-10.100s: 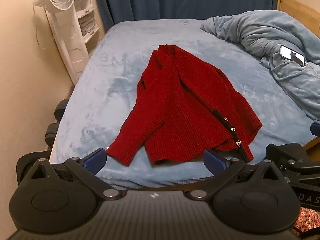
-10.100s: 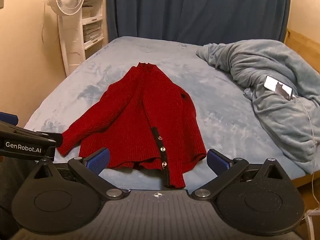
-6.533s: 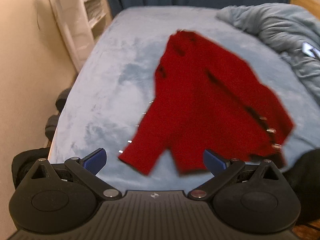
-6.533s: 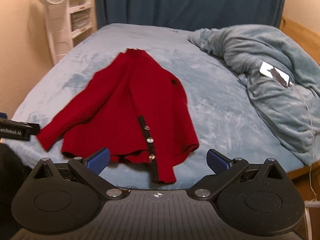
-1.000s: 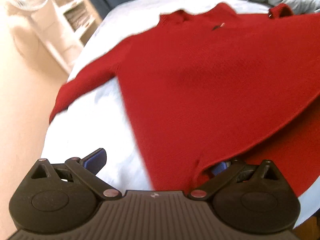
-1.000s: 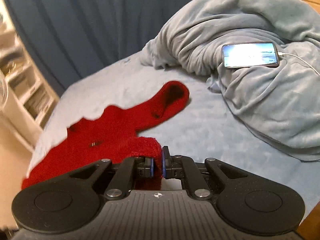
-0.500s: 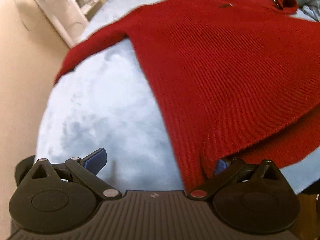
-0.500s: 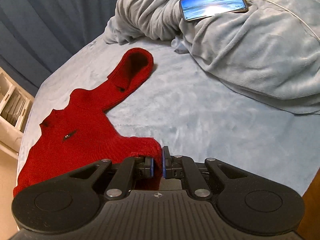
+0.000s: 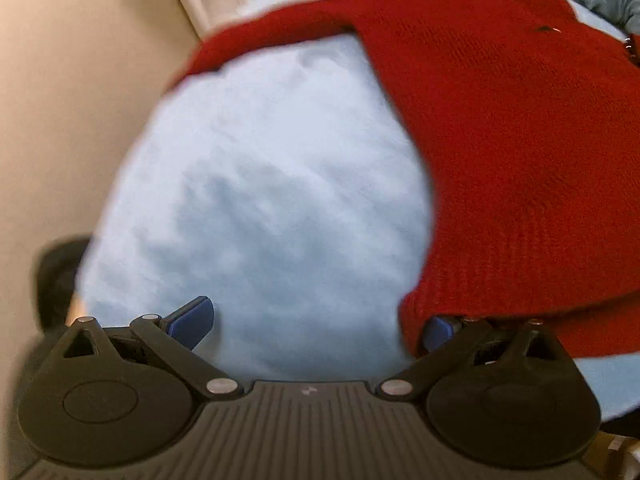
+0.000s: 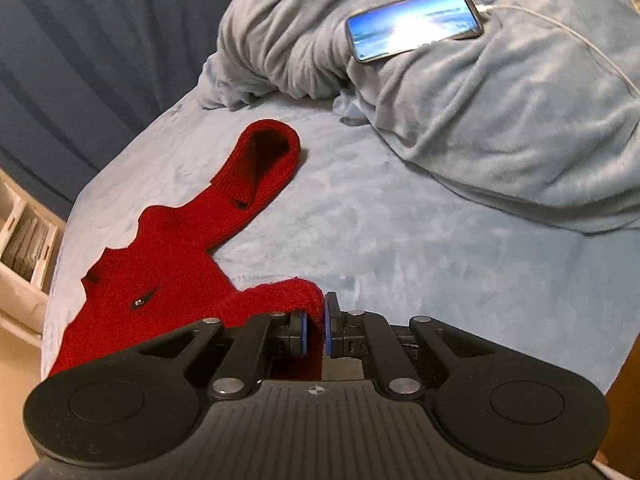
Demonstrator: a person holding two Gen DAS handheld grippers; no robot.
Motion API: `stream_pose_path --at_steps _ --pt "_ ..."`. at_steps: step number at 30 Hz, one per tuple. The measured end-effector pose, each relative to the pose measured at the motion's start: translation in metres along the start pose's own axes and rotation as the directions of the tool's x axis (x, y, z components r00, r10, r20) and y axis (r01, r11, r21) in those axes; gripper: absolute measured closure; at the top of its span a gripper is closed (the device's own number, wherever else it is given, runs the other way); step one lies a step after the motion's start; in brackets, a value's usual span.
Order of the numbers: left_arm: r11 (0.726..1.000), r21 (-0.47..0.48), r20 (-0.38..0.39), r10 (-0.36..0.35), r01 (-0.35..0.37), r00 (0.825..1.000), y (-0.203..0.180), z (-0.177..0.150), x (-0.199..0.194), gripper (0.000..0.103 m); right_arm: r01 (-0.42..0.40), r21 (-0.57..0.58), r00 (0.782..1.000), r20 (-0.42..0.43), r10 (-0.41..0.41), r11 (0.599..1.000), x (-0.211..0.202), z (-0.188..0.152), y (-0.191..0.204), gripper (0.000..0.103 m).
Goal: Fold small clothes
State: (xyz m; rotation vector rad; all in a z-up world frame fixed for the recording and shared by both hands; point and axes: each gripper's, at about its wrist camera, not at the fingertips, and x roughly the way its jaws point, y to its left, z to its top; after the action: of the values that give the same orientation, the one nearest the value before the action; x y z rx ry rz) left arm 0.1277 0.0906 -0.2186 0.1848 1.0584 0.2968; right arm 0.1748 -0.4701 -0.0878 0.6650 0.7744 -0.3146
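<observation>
A red knit cardigan (image 9: 520,128) lies spread, back side up, on the light blue bed (image 9: 272,208). In the left wrist view my left gripper (image 9: 316,322) is open; its right fingertip (image 9: 438,328) is tucked under the cardigan's hem corner, the left fingertip (image 9: 192,316) over bare sheet. In the right wrist view my right gripper (image 10: 315,330) is shut on the other hem corner of the cardigan (image 10: 168,280). One sleeve (image 10: 260,168) stretches away with its cuff folded over.
A crumpled grey-blue blanket (image 10: 480,92) lies at the right with a lit phone (image 10: 414,24) and its white cable (image 10: 576,36) on it. Dark blue curtain (image 10: 100,40) behind. White shelf (image 10: 24,248) and beige wall (image 9: 72,80) at the left bed edge.
Both grippers have dropped lower and closer to the bed. The cardigan has settled flatter; the left view has swung left over bare sheet. The right gripper stays shut on the hem.
</observation>
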Motion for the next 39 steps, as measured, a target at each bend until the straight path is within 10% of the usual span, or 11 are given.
stream_pose_path --at_steps 7,12,15,17,29,34,39 --pt "0.98 -0.161 0.237 0.153 -0.117 0.959 0.035 0.038 -0.055 0.0 -0.006 -0.003 1.0 -0.021 0.006 1.0 0.004 -0.008 -0.001 0.095" --pt "0.975 -0.219 -0.043 -0.054 0.043 0.998 0.021 0.014 -0.001 0.002 0.043 0.01 0.997 -0.06 -0.042 0.999 0.013 -0.023 -0.016 0.095" --pt "0.944 -0.279 -0.037 -0.193 0.176 0.98 0.027 0.007 -0.002 0.036 0.069 -0.034 0.992 -0.101 -0.072 0.997 0.018 -0.039 -0.018 0.095" --pt "0.928 -0.212 -0.02 -0.318 0.307 0.948 0.025 0.016 -0.013 0.099 0.079 -0.092 0.99 -0.105 -0.089 0.993 0.015 -0.05 -0.014 0.095" --pt "0.974 0.093 0.316 -0.225 0.206 0.922 0.091 0.024 -0.14 0.1 0.022 -0.437 0.998 -0.047 -0.047 0.899 -0.081 -0.085 0.037 0.096" --pt "0.959 0.094 0.189 -0.281 0.268 0.941 0.074 0.004 -0.08 0.099 0.11 -0.405 0.979 -0.114 -0.17 0.908 -0.04 -0.106 0.008 0.096" --pt "0.927 -0.019 0.104 -0.37 0.374 0.923 0.057 -0.018 -0.045 0.082 0.125 -0.351 0.969 -0.156 -0.189 0.928 -0.019 -0.107 0.003 0.096"
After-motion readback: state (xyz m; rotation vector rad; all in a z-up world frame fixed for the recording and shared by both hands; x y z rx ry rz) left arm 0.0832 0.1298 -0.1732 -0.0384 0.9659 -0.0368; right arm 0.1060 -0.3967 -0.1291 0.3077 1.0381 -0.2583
